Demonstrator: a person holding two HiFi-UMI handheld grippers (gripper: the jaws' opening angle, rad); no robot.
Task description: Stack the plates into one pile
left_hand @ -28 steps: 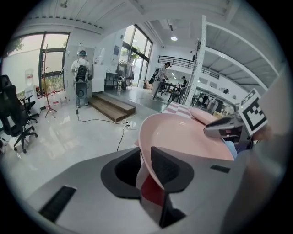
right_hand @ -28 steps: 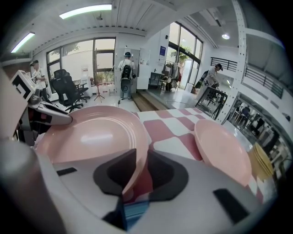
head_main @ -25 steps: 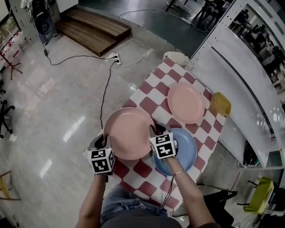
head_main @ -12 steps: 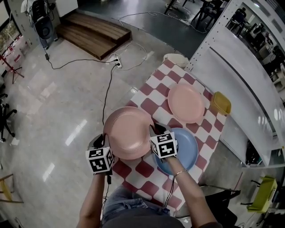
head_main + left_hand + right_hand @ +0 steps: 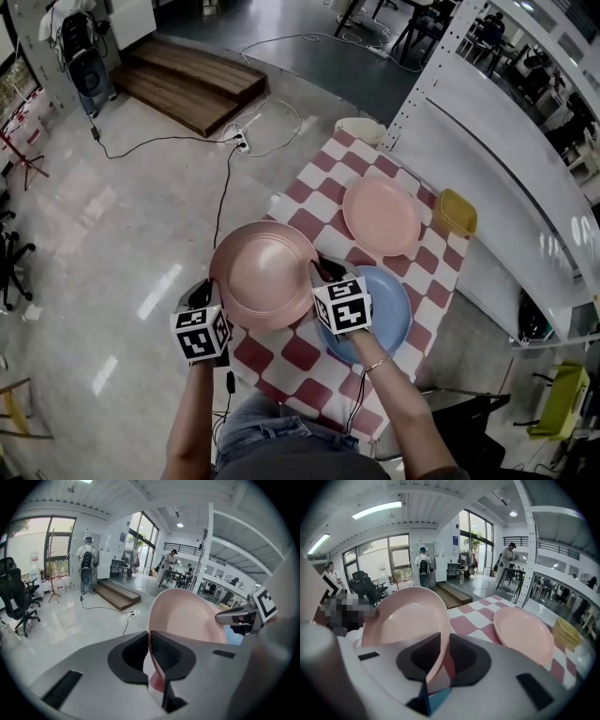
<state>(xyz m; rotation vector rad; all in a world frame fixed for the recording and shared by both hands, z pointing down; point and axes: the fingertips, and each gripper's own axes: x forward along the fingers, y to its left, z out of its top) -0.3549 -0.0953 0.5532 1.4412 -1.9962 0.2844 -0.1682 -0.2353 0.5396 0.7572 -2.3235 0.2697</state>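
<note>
large round pink plate [image 5: 262,275]: raised higher over checkered tabletop [image 5: 302,356] | left gripper [image 5: 214,292]: jaws closed further onto its rim | right gripper [image 5: 320,274]: risen too

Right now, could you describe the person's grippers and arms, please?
Both the left gripper and the right gripper are pale grey with black textured pads, and each carries a white cube with black square markers. Dark cables hang below. Forearms are bare; a thin bracelet circles the right wrist. The left jaws have just been closing on a pink plate's rim.
</note>
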